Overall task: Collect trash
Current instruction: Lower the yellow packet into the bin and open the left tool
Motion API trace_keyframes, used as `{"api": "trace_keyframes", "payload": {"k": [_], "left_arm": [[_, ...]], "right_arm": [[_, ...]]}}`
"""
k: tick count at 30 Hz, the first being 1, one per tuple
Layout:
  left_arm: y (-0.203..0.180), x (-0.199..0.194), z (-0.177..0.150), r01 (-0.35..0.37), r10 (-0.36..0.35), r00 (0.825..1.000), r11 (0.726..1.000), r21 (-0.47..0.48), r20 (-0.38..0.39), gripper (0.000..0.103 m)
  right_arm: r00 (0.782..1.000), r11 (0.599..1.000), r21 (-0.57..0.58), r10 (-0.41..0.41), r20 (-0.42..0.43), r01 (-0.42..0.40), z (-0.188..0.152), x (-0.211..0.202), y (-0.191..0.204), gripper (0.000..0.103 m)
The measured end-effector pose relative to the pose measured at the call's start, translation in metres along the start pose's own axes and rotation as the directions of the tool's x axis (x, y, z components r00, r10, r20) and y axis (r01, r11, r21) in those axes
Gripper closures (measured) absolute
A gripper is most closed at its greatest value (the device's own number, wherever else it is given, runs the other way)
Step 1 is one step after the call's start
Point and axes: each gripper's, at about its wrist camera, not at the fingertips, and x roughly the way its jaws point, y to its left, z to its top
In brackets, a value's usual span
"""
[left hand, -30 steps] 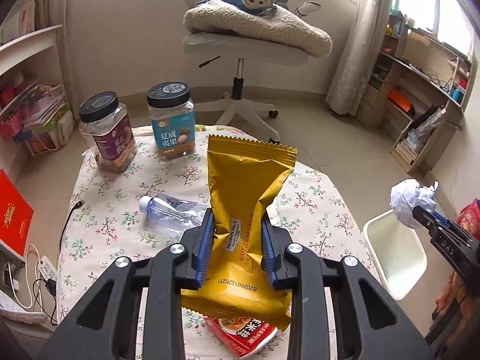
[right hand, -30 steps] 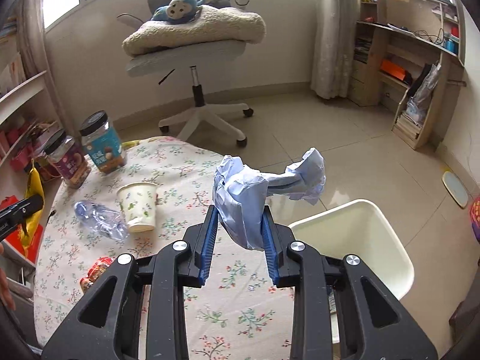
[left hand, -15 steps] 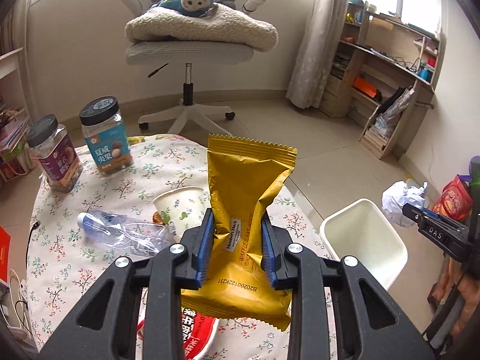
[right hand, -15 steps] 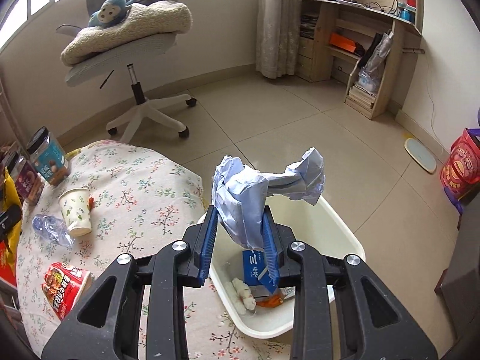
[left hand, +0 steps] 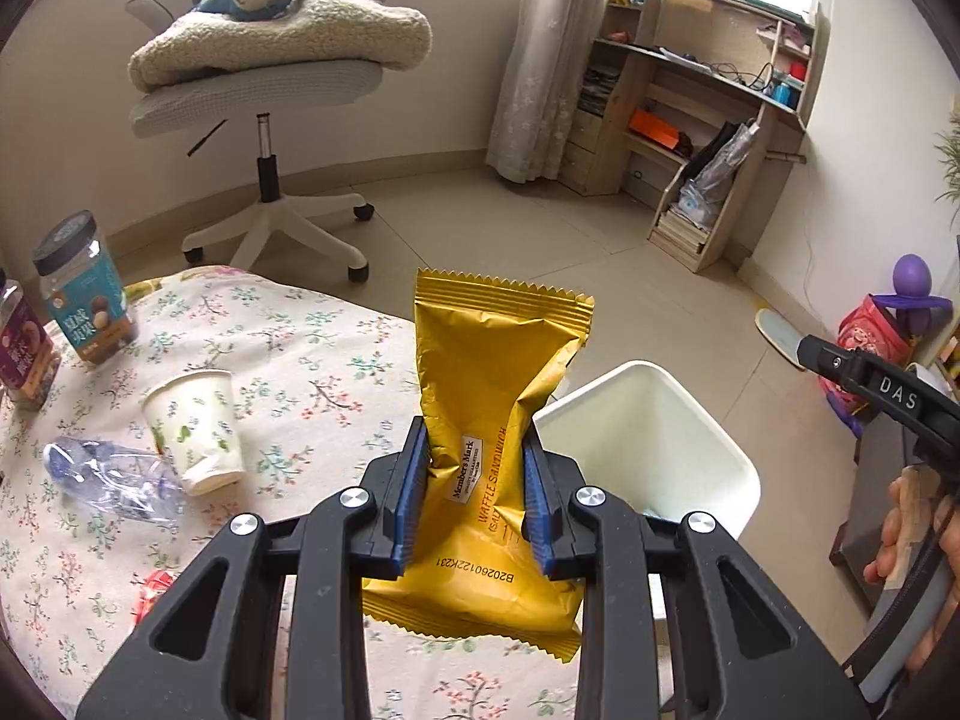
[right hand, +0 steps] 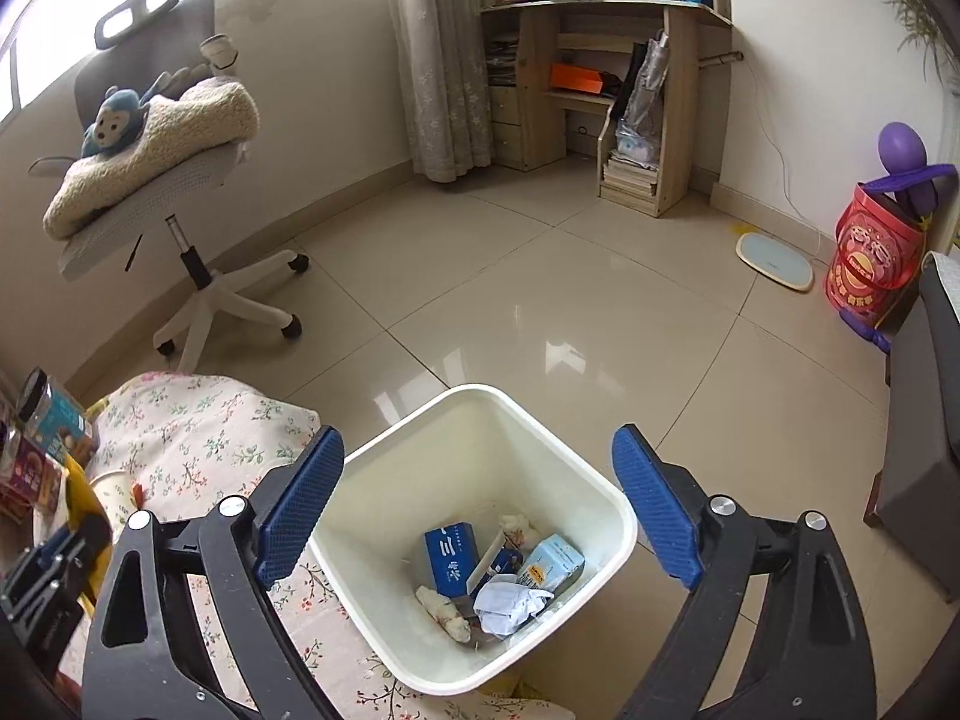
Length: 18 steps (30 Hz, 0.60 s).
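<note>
Two grippers: the left gripper (left hand: 474,495) pinches a yellow snack packet (left hand: 498,396), paper cup (left hand: 195,423) at nine o'clock; the right gripper (right hand: 477,507) gapes wide and empty above the white bin (right hand: 420,468), crumpled paper (right hand: 510,600) inside.

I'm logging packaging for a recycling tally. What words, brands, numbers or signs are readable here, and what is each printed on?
"Member's Mark" – white label on the yellow snack packet clamped in the left gripper.
"WAFFLE SANDWICH" – same packet, along its side.
"B20260122K231" – same packet, upside down.
"DAS" – body of the right gripper.
Teal-label jar: Chinese characters, too blurred.
Blue carton in the white bin: unreadable.
</note>
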Motion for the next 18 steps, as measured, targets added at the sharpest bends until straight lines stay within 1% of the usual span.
{"api": "trace_keyframes", "payload": {"k": [4, 8, 10, 11, 12, 13, 15, 18], "left_arm": [[-0.031, 0.024, 0.003, 0.071, -0.072, 0.996, 0.997, -0.019, -0.047, 0.074], [-0.059, 0.042, 0.009, 0.133, -0.136, 0.987, 0.991, -0.03, -0.082, 0.072], [-0.07, 0.05, 0.012, 0.172, -0.176, 0.979, 0.984, -0.039, -0.101, 0.067], [-0.075, 0.054, 0.014, 0.197, -0.2, 0.973, 0.98, -0.04, -0.113, 0.059], [-0.079, 0.058, 0.015, 0.207, -0.211, 0.969, 0.977, -0.041, -0.13, 0.043], [-0.08, 0.061, 0.015, 0.215, -0.219, 0.965, 0.976, -0.047, -0.142, 0.04], [-0.08, 0.063, 0.015, 0.22, -0.227, 0.962, 0.974, -0.06, -0.154, 0.039], [-0.073, 0.059, 0.013, 0.187, -0.193, 0.969, 0.981, -0.053, -0.153, 0.039]], "right_arm": [[1.0, 0.997, 0.076, 0.002, 0.009, -0.003, 0.005, -0.001, -0.02, 0.013], [1.0, 0.993, 0.119, -0.01, 0.027, 0.007, 0.008, -0.004, -0.033, 0.012], [0.999, 0.991, 0.137, -0.017, 0.033, 0.012, 0.01, -0.004, -0.039, 0.012], [0.999, 0.99, 0.144, -0.022, 0.037, 0.017, 0.01, -0.004, -0.041, 0.012], [0.999, 0.988, 0.15, -0.026, 0.042, 0.019, 0.011, -0.005, -0.043, 0.012], [0.999, 0.987, 0.16, -0.027, 0.046, 0.019, 0.011, -0.005, -0.046, 0.012], [0.999, 0.984, 0.178, -0.023, 0.047, 0.014, 0.012, -0.006, -0.05, 0.012], [0.999, 0.983, 0.184, -0.012, 0.039, 0.005, 0.011, -0.005, -0.051, 0.012]]}}
